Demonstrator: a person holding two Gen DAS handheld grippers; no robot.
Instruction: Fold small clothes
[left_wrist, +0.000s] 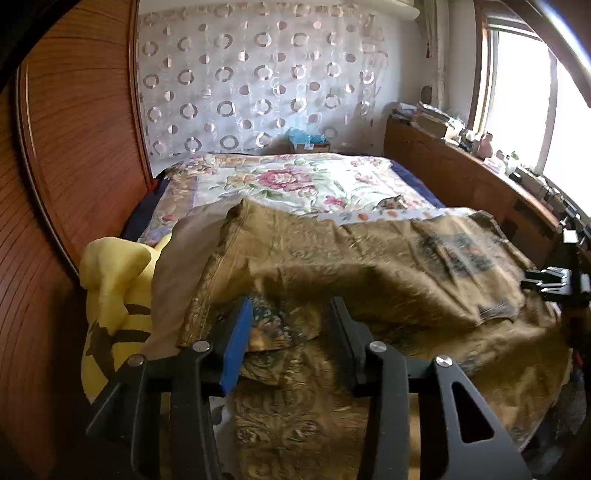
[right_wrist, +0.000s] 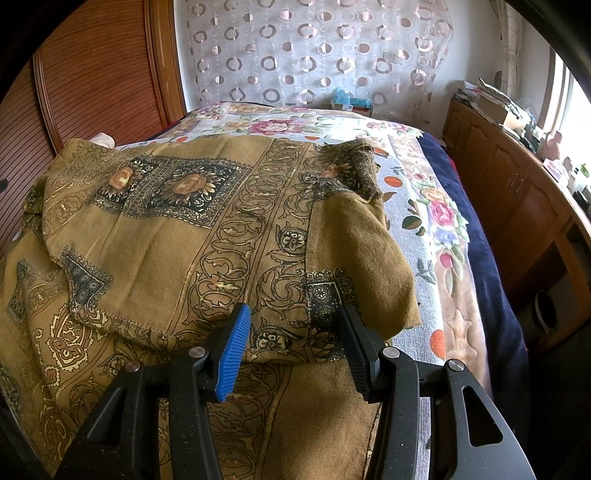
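On the bed with the floral cover (right_wrist: 439, 221) lies the ochre paisley-printed cotton garment (right_wrist: 177, 229), half folded; left gripper (left_wrist: 291, 314) and right gripper (right_wrist: 295, 325) hover, jaws parted, holding nothing; next, seemingly, regrasp an edge and fold again.

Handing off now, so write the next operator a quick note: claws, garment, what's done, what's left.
Left claw: open over the olive patterned garment, gripping nothing.
Right claw: open, garment edge between its fingers, no pinch visible.
The garment lies on the floral bedspread, one layer turned over, rumpled. A yellow plush sits left.
Left to do: flatten and finish folding.
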